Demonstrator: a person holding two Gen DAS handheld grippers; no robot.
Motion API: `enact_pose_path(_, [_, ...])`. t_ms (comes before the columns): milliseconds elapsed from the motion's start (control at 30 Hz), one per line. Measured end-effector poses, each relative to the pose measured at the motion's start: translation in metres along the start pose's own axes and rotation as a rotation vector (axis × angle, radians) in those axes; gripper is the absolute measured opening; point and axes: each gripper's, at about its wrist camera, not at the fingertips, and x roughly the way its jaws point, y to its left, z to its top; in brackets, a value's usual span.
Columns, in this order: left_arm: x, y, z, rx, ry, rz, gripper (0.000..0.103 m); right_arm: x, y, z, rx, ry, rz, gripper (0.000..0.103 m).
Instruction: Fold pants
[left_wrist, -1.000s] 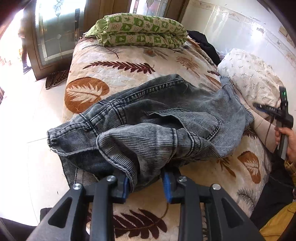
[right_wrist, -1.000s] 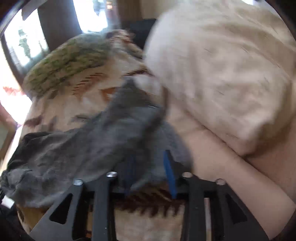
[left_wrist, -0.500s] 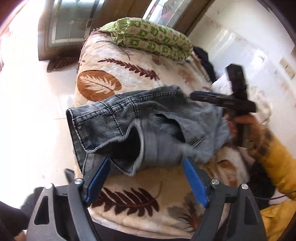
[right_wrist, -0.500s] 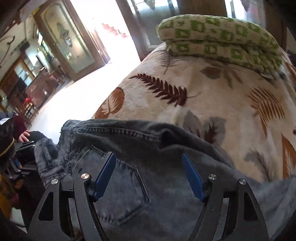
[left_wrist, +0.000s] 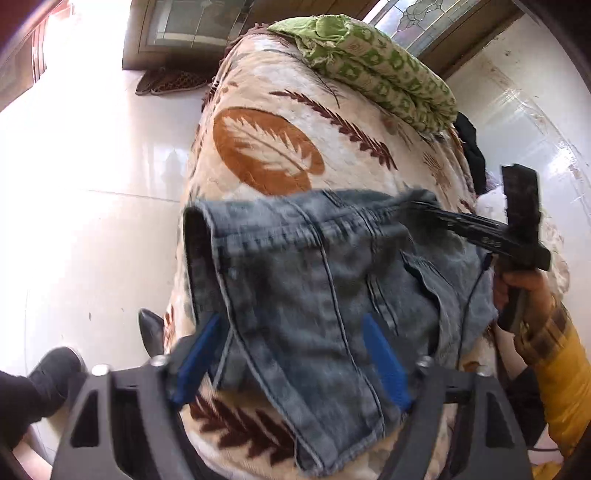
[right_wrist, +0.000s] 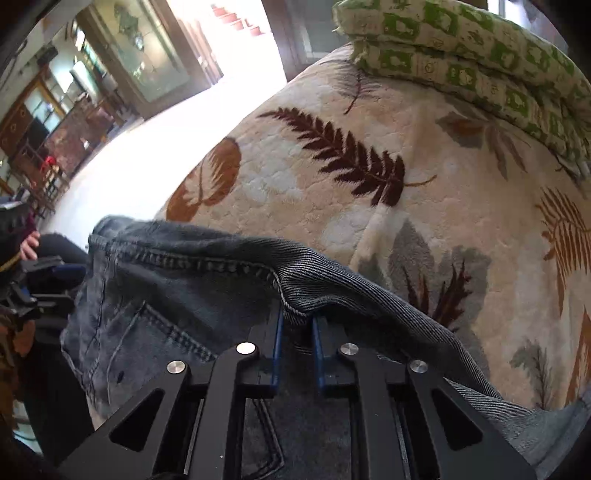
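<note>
Grey-blue denim pants (left_wrist: 314, 273) lie bunched on the leaf-patterned bed cover (left_wrist: 266, 147), waistband toward the bed's left edge. My left gripper (left_wrist: 291, 358) hangs over their near part. Its jaws are closing with denim between the blue pads (left_wrist: 384, 362), which do not press on it. A hand in a yellow sleeve (left_wrist: 517, 288) holds my right gripper (left_wrist: 417, 208) at the far upper edge of the pants. In the right wrist view, that gripper (right_wrist: 297, 326) is shut on a raised fold of the pants (right_wrist: 177, 280).
A folded green-and-cream quilt (left_wrist: 369, 62) lies at the far end of the bed, with dark clothing (left_wrist: 471, 147) beside the wall. White tiled floor (left_wrist: 92, 184) runs along the left, with slippers (left_wrist: 170, 81) and a black shoe (left_wrist: 55, 369) on it.
The right gripper swung over from the pillow side and shut on the far edge of the pants. The left gripper let go, opened wide, then narrowed while moving over the denim.
</note>
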Motion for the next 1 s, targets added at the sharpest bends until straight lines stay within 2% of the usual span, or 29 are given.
enact_pose_path(33, [0.001, -0.002, 0.003, 0.006, -0.003, -0.001, 0.048, -0.002, -0.003, 0.002, 0.018, -0.018, 0.004, 0.011])
enact_pose_path(167, [-0.005, -0.001, 0.008, -0.005, -0.009, 0.047, 0.045, -0.009, -0.014, 0.013, 0.055, -0.097, -0.062, 0.011])
enact_pose_path(267, [-0.011, 0.000, -0.002, -0.030, 0.045, 0.064, 0.058, -0.004, -0.016, 0.025, 0.064, -0.111, -0.125, 0.011])
enact_pose_path(333, [-0.012, 0.000, -0.015, -0.038, 0.084, 0.075, 0.069, 0.000, -0.018, 0.031, 0.075, -0.112, -0.131, 0.011])
enact_pose_path(500, [0.000, 0.004, -0.049, -0.081, 0.175, 0.009, 0.070, -0.004, -0.012, 0.030, 0.065, -0.114, -0.099, 0.011])
enact_pose_path(533, [0.006, 0.005, -0.052, -0.095, 0.195, 0.003, 0.070, -0.008, -0.011, 0.028, 0.063, -0.116, -0.096, 0.012])
enact_pose_path(600, [0.011, 0.004, -0.053, -0.105, 0.203, 0.003, 0.068, -0.014, -0.008, 0.022, 0.068, -0.108, -0.066, 0.034])
enact_pose_path(633, [0.011, 0.003, -0.051, -0.105, 0.192, -0.011, 0.060, -0.017, -0.009, 0.019, 0.071, -0.105, -0.051, 0.060])
enact_pose_path(667, [0.012, 0.000, -0.048, -0.104, 0.185, -0.026, 0.054, -0.022, -0.009, 0.015, 0.066, -0.117, -0.044, 0.071])
enact_pose_path(700, [0.012, -0.003, -0.047, -0.105, 0.181, -0.047, 0.037, -0.025, -0.009, 0.012, 0.055, -0.125, -0.043, 0.071])
enact_pose_path(733, [0.011, -0.005, -0.046, -0.106, 0.178, -0.062, 0.029, -0.028, -0.012, 0.012, 0.046, -0.118, -0.031, 0.071])
enact_pose_path(833, [0.004, -0.011, -0.044, -0.089, 0.149, -0.065, 0.020, -0.029, -0.019, 0.014, 0.054, -0.096, 0.011, 0.070])
enact_pose_path(933, [-0.003, -0.012, -0.042, -0.096, 0.110, -0.087, 0.018, -0.015, -0.022, 0.019, 0.052, -0.017, 0.063, 0.064])
enact_pose_path(1000, [-0.006, -0.013, -0.038, -0.092, 0.093, -0.092, 0.017, -0.001, -0.021, 0.020, 0.038, 0.044, 0.053, 0.053])
